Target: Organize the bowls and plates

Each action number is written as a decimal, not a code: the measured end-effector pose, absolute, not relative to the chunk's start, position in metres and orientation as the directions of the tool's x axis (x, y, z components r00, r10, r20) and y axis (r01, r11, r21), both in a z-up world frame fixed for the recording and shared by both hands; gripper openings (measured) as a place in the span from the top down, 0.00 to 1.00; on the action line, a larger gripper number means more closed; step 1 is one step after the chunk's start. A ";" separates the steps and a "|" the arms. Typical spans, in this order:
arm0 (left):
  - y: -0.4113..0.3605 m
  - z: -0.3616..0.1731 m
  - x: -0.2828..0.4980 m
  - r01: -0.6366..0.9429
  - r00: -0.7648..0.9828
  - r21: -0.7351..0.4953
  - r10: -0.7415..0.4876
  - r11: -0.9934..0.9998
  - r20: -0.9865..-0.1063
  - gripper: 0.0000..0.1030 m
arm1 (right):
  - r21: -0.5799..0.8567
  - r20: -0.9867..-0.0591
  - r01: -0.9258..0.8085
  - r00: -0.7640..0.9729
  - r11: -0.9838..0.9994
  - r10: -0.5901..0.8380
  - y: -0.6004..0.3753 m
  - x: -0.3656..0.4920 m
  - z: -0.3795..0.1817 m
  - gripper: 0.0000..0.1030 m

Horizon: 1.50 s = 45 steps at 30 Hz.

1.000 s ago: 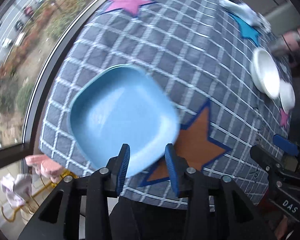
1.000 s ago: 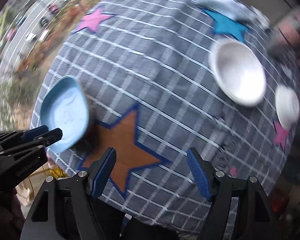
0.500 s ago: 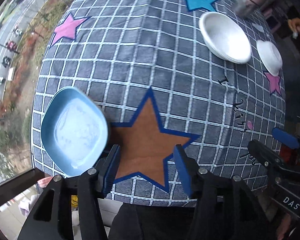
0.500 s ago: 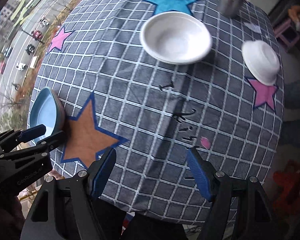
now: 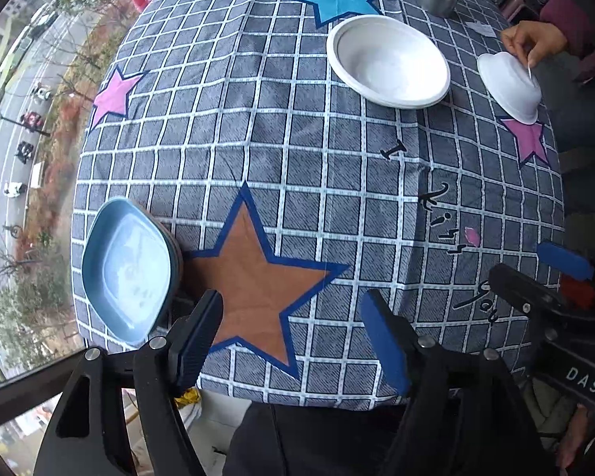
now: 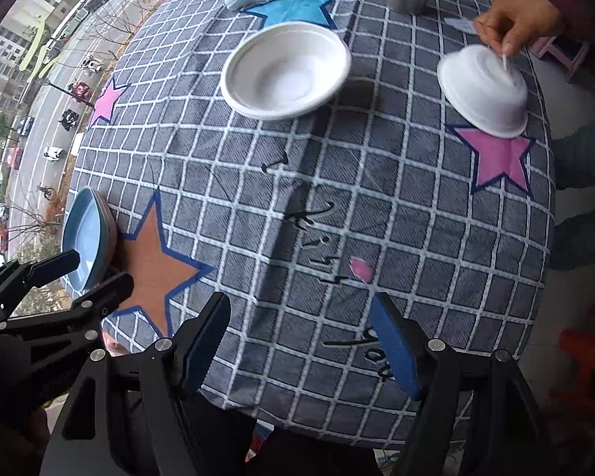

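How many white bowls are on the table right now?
2. One white bowl sits upright near the blue star; the other bowl lies upside down by the pink star, under a person's hand.

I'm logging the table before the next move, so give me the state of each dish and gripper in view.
blue plate: upright on the tablecloth, free of any gripper
large white bowl: upright, empty
small white bowl: upside down, a person's hand at it
left gripper: opening, nothing between its jaws
right gripper: open, empty
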<state>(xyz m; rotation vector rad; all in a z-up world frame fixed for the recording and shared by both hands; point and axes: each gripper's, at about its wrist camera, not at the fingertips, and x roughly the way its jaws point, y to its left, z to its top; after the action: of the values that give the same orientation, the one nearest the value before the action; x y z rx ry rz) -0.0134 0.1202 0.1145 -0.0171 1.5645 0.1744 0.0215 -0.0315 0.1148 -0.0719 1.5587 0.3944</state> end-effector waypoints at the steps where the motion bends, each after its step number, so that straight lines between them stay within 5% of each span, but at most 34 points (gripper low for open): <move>1: 0.118 0.116 -0.015 -0.126 -0.005 0.104 0.104 0.987 -0.995 0.26 | 0.205 -0.979 -0.293 -0.044 0.934 0.201 -0.034 0.020 0.112 0.28; 12: 0.128 0.116 -0.017 -0.168 -0.026 0.124 0.122 0.978 -0.992 0.23 | 0.227 -0.974 -0.318 -0.072 0.921 0.215 -0.030 0.017 0.103 0.28; 30: 0.144 0.100 0.028 -0.068 -0.017 0.002 0.001 0.998 -1.000 0.23 | 0.117 -0.993 -0.232 -0.042 0.966 0.110 -0.022 0.034 0.107 0.23; 45: 0.163 0.090 0.041 -0.145 -0.005 -0.081 -0.083 0.986 -0.997 0.23 | 0.068 -0.997 -0.132 -0.046 0.989 0.063 -0.031 0.033 0.107 0.23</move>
<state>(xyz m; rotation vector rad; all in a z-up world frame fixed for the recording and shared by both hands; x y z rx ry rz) 0.0409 0.1631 0.0899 -0.1790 1.5777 0.0493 0.0329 -0.0309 0.1068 -0.0540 1.6091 0.1575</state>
